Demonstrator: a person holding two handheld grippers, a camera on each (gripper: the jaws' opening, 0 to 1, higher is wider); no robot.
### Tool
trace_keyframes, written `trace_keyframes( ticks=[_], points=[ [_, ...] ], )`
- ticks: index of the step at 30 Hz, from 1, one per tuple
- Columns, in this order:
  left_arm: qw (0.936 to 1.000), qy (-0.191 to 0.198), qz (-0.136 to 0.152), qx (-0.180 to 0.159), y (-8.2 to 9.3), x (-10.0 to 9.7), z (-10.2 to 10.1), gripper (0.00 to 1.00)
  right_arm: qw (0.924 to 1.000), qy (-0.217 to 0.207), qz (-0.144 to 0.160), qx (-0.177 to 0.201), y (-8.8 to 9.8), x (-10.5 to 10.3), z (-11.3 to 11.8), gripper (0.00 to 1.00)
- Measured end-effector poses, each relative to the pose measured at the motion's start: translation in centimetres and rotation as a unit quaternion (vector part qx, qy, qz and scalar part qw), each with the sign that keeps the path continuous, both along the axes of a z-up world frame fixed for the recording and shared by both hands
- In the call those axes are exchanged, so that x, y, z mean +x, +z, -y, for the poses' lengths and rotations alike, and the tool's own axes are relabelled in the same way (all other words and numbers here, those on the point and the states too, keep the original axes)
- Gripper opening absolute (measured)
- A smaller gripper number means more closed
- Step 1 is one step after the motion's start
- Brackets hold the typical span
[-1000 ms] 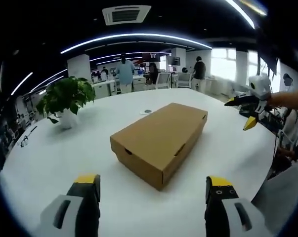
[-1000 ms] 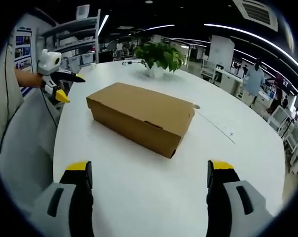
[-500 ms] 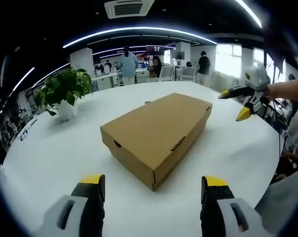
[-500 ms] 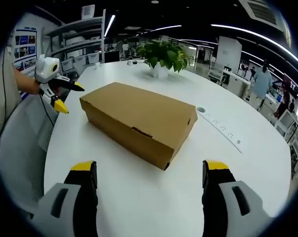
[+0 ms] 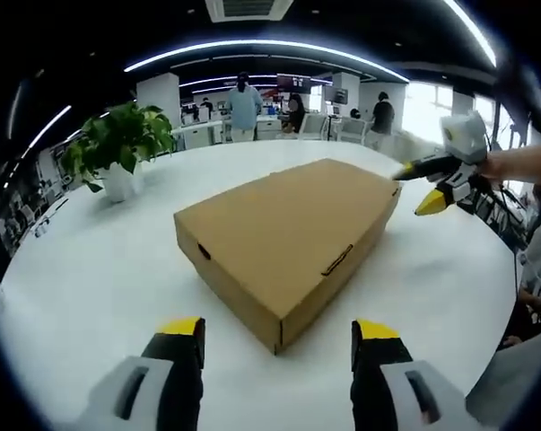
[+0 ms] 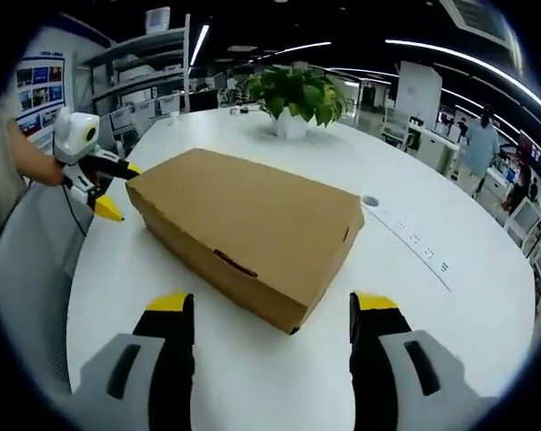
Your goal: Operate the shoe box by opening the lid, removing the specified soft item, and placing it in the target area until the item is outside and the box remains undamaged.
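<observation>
A closed brown cardboard shoe box (image 5: 288,238) lies on the round white table (image 5: 100,269), its lid down. My left gripper (image 5: 279,332) is open, its yellow-tipped jaws framing the box's near corner. In the left gripper view the right gripper (image 5: 431,184) hangs at the box's far right end. In the right gripper view the same box (image 6: 252,229) lies just ahead, and my right gripper (image 6: 274,310) stands open at its near corner. The left gripper (image 6: 100,184) shows at the box's left end, held by a hand. What is in the box is hidden.
A potted green plant (image 5: 117,153) stands on the table behind the box; it is also the plant (image 6: 297,94) in the right gripper view. A small round disc (image 6: 370,201) and a white strip (image 6: 423,247) lie on the table. People and desks stand in the office beyond.
Both grippers have moved closer to the box, which now looks larger in both views. The box itself has stayed shut and in place.
</observation>
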State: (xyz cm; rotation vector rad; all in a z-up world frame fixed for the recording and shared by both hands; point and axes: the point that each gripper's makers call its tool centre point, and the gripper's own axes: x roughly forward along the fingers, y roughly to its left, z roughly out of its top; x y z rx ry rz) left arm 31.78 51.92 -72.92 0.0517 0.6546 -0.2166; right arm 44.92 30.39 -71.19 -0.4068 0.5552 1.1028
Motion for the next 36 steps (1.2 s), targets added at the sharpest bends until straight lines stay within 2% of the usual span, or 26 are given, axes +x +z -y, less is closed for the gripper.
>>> trace_keyframes(
  ticks=[12,16,20,21,30,33,36],
  points=[
    [1.0000,0.002,-0.003,0.003,-0.4,2.1,-0.1,0.62,0.9985,0.041,-0.003,-0.036,-2.1,0.0,-1.5,0.58],
    [0.9999,-0.002,-0.008,0.006,-0.7,2.5,0.1,0.61,0.9987,0.037,-0.001,-0.036,-2.0,0.5,-1.5,0.57],
    [0.9998,-0.011,-0.013,0.008,-1.1,2.7,0.7,0.59,0.9993,0.025,-0.008,-0.027,-1.7,1.2,-1.3,0.51],
    [0.9998,-0.010,-0.013,0.012,-1.2,2.8,0.6,0.59,0.9993,0.027,-0.015,-0.023,-1.7,1.1,-1.3,0.51],
    [0.9997,-0.015,-0.015,0.016,-1.2,2.7,0.6,0.56,0.9992,0.024,-0.018,-0.025,-1.7,0.8,-1.5,0.49],
    [0.9993,-0.020,-0.027,0.015,-1.5,2.2,0.6,0.52,0.9993,0.021,-0.018,-0.027,-1.7,0.7,-1.5,0.49],
    [0.9993,-0.025,-0.024,0.015,-1.5,2.2,0.1,0.49,0.9992,0.019,-0.020,-0.028,-1.7,0.6,-1.6,0.49]
  ],
)
